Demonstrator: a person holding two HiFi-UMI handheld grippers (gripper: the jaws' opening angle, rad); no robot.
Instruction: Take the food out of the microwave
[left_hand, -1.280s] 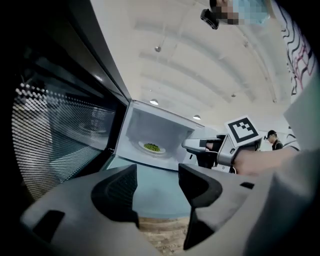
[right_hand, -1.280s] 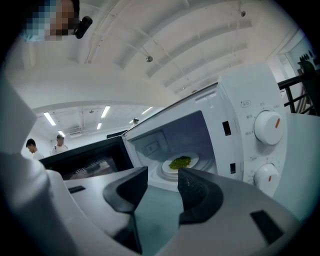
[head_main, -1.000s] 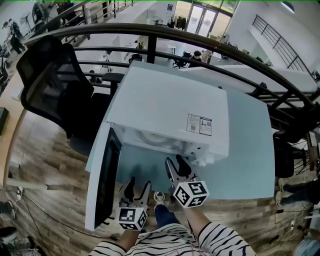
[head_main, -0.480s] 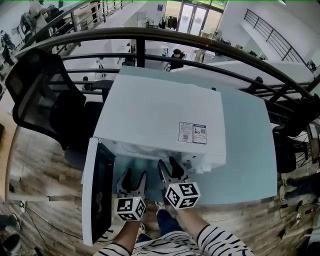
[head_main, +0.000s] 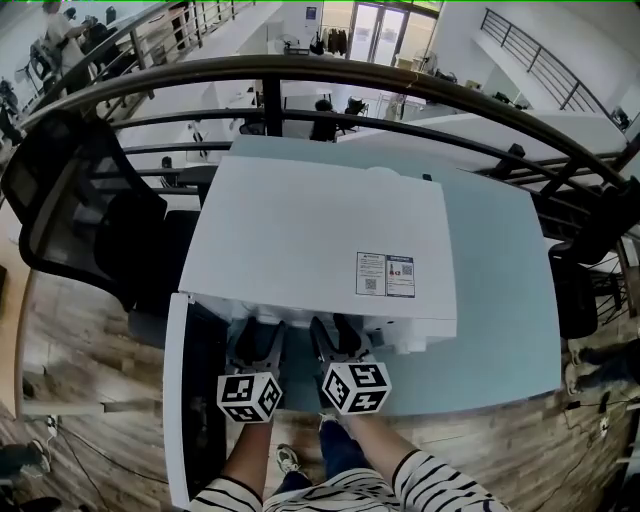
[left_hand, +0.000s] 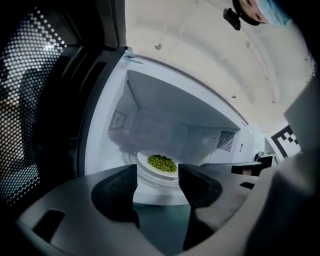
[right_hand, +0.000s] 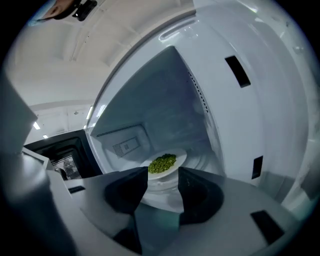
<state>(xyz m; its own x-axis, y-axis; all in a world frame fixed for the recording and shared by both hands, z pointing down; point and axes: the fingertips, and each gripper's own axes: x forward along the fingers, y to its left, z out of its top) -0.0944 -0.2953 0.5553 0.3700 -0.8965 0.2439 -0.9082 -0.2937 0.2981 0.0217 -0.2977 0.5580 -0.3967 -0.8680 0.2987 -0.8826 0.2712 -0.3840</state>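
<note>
A white microwave (head_main: 320, 240) stands on a pale blue table (head_main: 500, 300) with its door (head_main: 195, 400) swung open to the left. Inside, a white plate of green peas (left_hand: 161, 163) (right_hand: 165, 163) rests on the turntable. My left gripper (head_main: 258, 345) (left_hand: 157, 180) is open at the cavity's mouth, its jaws empty, short of the plate. My right gripper (head_main: 335, 340) (right_hand: 162, 186) is open beside it, also empty, its jaws framing the plate's near rim from outside. The cavity's inside is hidden in the head view.
A black office chair (head_main: 90, 220) stands left of the table. A dark railing (head_main: 400, 90) curves behind the microwave, with an office floor far below. The microwave's control panel side (right_hand: 240, 75) stands right of the right gripper. Wooden floor (head_main: 80, 340) lies under the door.
Both grippers have moved forward from the table's front edge to the microwave's open mouth. The head view has shifted so the microwave sits lower and closer.
</note>
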